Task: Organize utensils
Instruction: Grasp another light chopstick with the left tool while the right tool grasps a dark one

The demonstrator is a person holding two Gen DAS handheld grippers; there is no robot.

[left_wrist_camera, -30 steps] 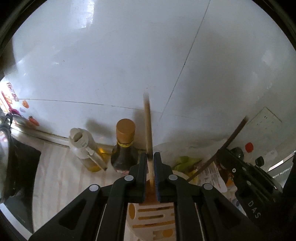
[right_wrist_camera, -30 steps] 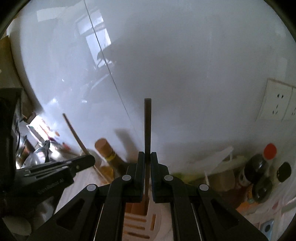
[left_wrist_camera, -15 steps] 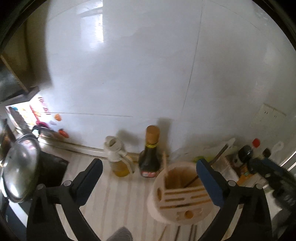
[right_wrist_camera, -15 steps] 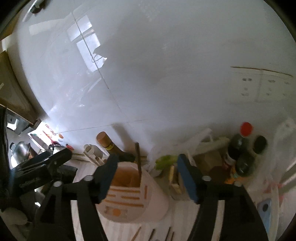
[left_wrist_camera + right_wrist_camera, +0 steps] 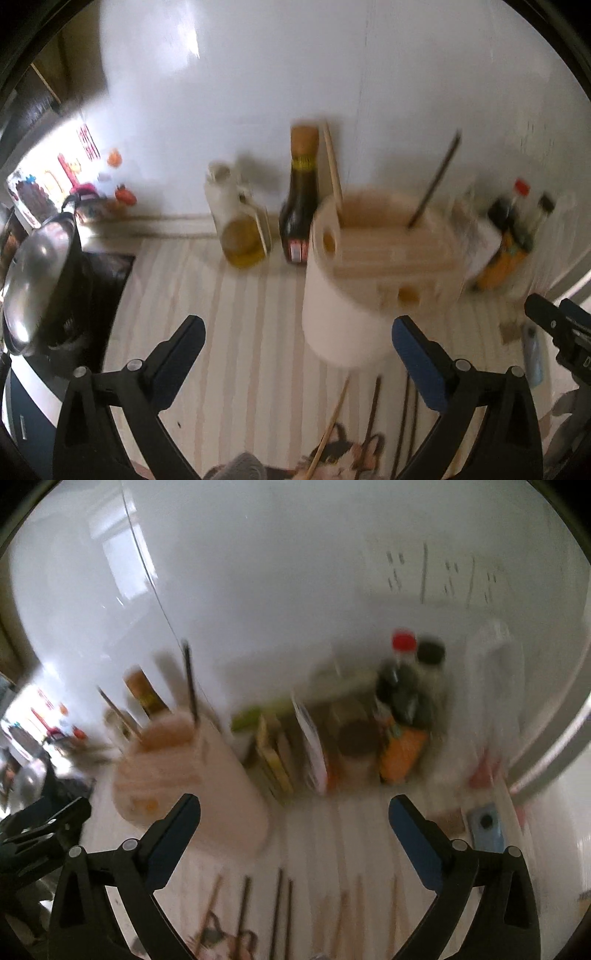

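Observation:
A cream utensil holder with a slotted wooden top stands on the striped counter; it also shows in the right wrist view. A light chopstick and a dark chopstick stand in it. Several loose chopsticks lie on the counter in front, also in the left wrist view. My left gripper is open and empty, in front of the holder. My right gripper is open and empty, to the holder's right. Both views are blurred.
A dark sauce bottle and an oil jug stand by the wall behind the holder. Bottles and packets crowd the right corner. A pot with a lid sits on a stove at left. A blue object lies at right.
Both grippers let go of their chopsticks, which now stand in the holder. Both opened wide and pulled back and down from the holder.

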